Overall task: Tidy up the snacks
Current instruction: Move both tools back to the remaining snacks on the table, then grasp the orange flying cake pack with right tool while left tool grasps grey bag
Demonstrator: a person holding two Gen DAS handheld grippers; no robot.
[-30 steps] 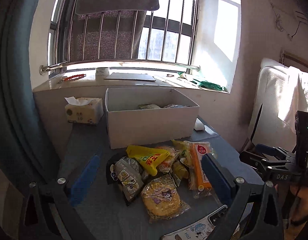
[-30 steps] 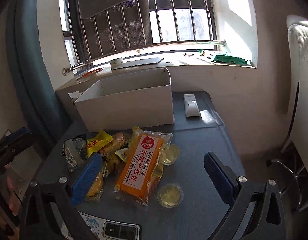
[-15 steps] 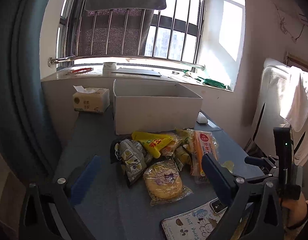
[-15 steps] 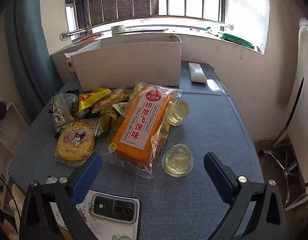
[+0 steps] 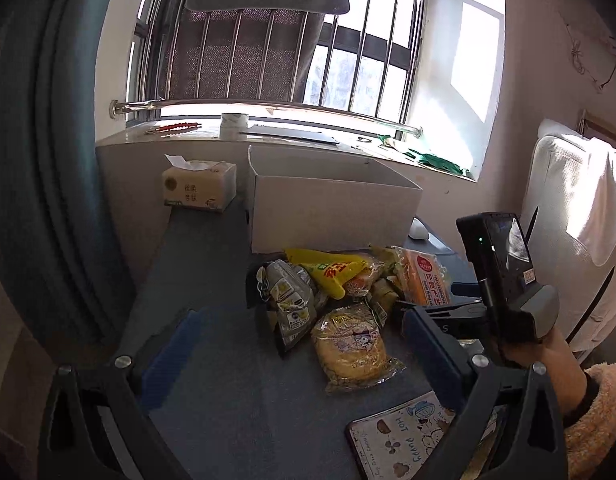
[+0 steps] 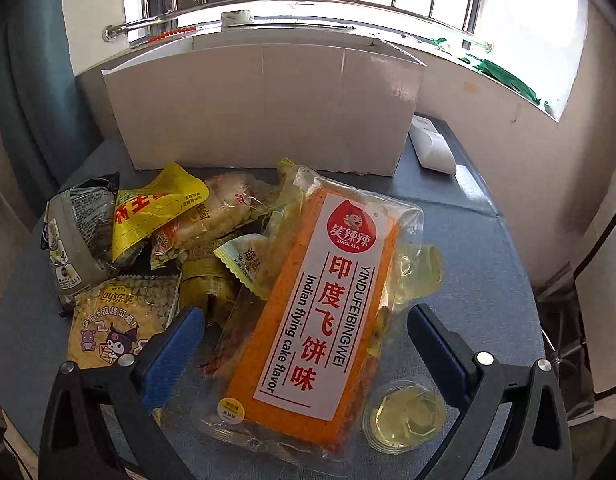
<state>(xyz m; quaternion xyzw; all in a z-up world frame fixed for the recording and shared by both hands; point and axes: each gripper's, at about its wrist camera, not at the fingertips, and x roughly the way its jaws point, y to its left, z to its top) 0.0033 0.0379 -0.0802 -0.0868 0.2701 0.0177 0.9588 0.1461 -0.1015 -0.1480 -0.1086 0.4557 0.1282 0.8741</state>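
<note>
The right hand-held gripper (image 6: 306,344) hangs low over the long orange flatbread packet in clear plastic (image 6: 308,300), its blue-padded fingers (image 6: 176,344) spread wide on either side of the packet's near end and closed on nothing, which reads as the approach to a first pick in sorting the snacks. The packet lies flat on the grey-blue cloth tabletop (image 6: 488,248) at the right of a heap of wrappers, resting partly on a pale yellow jelly cup (image 6: 424,272), with a second clear jelly cup (image 6: 406,414) just beside its near corner. A round yellow biscuit pack with cartoon print (image 6: 116,320) and a crumpled yellow foil sachet (image 6: 156,208) lie to the left. Behind the heap stands the open white cardboard box (image 6: 264,108), the likely destination. The left hand-held gripper (image 5: 304,356) waits released above the tabletop, short of the biscuit pack. The next move would call for lowering the right fingers to straddle the packet's width without catching the near cup, then squeezing gently, since the film is slippery and the contents brittle
</note>
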